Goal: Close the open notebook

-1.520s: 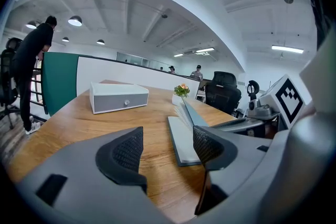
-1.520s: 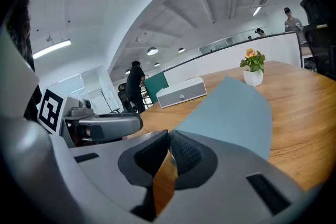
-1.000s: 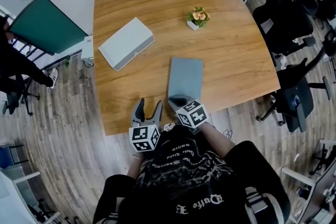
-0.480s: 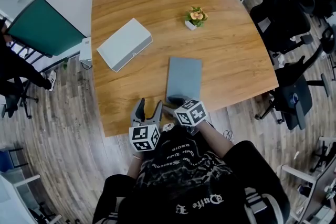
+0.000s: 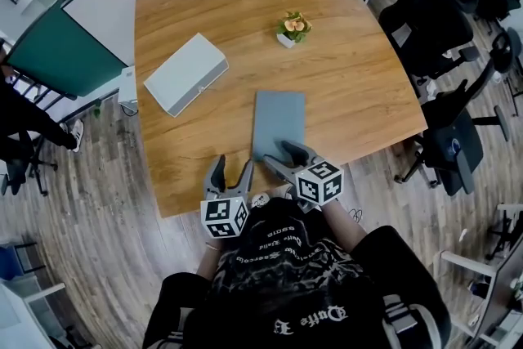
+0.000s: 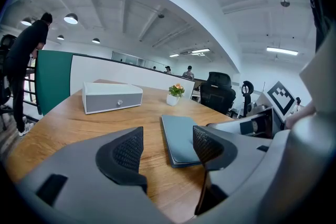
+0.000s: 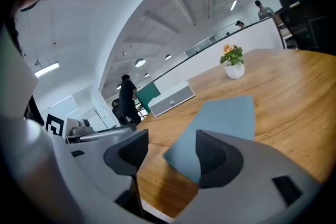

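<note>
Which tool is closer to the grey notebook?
Right. The right tool is at the notebook's near edge; its jaws have just been opening and grip nothing. The left tool hangs open off the notebook's near left corner, apart from it.

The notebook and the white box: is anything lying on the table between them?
Nothing: between the notebook and the white box only bare tabletop shows, in the head view.

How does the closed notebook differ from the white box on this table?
The notebook is grey-blue, thin and flat; the white box is much thicker. The notebook's cover is plain; the box has a small round knob. The notebook lies near the person, the box farther left. Both are rectangular and rest on the wooden table.
</note>
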Demonstrator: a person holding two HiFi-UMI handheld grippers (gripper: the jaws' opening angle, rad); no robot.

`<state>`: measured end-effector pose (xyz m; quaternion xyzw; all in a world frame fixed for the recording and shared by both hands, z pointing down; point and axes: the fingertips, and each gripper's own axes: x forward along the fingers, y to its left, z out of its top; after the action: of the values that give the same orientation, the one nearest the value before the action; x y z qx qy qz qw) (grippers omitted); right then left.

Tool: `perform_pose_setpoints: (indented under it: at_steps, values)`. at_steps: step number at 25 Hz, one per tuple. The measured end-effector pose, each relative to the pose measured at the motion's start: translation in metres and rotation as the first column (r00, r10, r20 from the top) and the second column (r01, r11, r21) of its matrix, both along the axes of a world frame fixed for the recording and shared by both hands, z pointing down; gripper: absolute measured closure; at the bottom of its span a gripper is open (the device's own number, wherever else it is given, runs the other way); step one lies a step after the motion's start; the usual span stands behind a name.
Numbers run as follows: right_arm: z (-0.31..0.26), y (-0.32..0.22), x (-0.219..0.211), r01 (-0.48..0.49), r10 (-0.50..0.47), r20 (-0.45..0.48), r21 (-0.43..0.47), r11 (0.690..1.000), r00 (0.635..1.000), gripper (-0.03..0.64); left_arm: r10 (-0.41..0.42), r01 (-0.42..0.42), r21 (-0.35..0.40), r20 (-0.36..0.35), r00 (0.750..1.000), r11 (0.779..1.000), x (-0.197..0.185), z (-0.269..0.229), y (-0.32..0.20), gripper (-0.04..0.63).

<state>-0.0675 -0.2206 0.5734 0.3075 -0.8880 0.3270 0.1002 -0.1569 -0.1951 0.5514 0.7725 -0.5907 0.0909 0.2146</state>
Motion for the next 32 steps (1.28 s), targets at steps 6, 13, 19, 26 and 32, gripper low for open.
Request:
perform_pose_setpoints:
  at_steps: [6, 13, 19, 26, 32]
  values:
    - [-0.024, -0.012, 0.068, -0.176, 0.182, -0.035, 0.122, 0.977, 0.983, 0.345, 0.075, -0.075, 0.016, 0.007, 0.997, 0.997, 0.027, -0.002, -0.004, 0.275]
    - [-0.052, -0.001, 0.126, -0.277, 0.316, -0.103, 0.283, 0.918, 0.943, 0.345, 0.183, -0.186, 0.050, 0.050, 0.982, 0.981, 0.064, -0.007, -0.004, 0.275]
    - [-0.053, 0.015, 0.148, -0.285, 0.353, -0.163, 0.336, 0.898, 0.921, 0.346, 0.194, -0.202, 0.109, 0.080, 0.978, 0.973, 0.075, -0.016, -0.005, 0.275]
    - [-0.057, 0.019, 0.148, -0.264, 0.354, -0.191, 0.378, 0.887, 0.915, 0.361, 0.185, -0.192, 0.131, 0.064, 0.981, 0.973, 0.078, -0.022, -0.001, 0.289]
    - [-0.058, 0.022, 0.146, -0.266, 0.366, -0.200, 0.398, 0.878, 0.909, 0.487, 0.203, -0.208, 0.136, 0.050, 0.978, 0.969, 0.080, -0.028, 0.002, 0.405]
